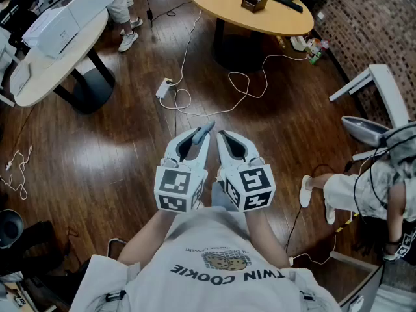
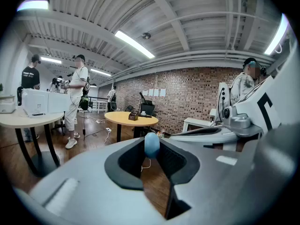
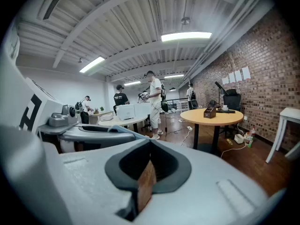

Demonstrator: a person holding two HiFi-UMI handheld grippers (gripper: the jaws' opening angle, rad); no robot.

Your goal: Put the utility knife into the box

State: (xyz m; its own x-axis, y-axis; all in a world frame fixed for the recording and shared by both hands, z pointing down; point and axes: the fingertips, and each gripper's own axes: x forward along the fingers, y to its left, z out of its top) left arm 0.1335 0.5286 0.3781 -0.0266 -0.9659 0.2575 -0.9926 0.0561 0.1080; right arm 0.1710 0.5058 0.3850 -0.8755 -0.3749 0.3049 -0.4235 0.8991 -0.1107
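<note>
I hold both grippers close to my chest, pointing forward over the wooden floor. My left gripper [image 1: 197,137] is shut on the utility knife [image 1: 205,129], whose blue-grey end sticks out past the jaw tips. In the left gripper view the knife's rounded blue end [image 2: 151,144] sits pinched between the dark pads of the left gripper [image 2: 151,149]. My right gripper [image 1: 221,135] is beside it, shut and empty; its jaws meet at the tip [image 3: 150,142]. The small dark box [image 1: 255,0] stands far ahead on the round yellow table [image 1: 234,8]. The same box [image 2: 133,116] [image 3: 209,112] is in both gripper views.
A white power strip [image 1: 164,87] and loose cables lie on the floor between me and the round table. A white oval table [image 1: 45,70] with printers stands at the left, a person's legs [image 1: 123,12] beyond it. Another person [image 1: 364,194] and a white desk [image 1: 377,83] are at the right.
</note>
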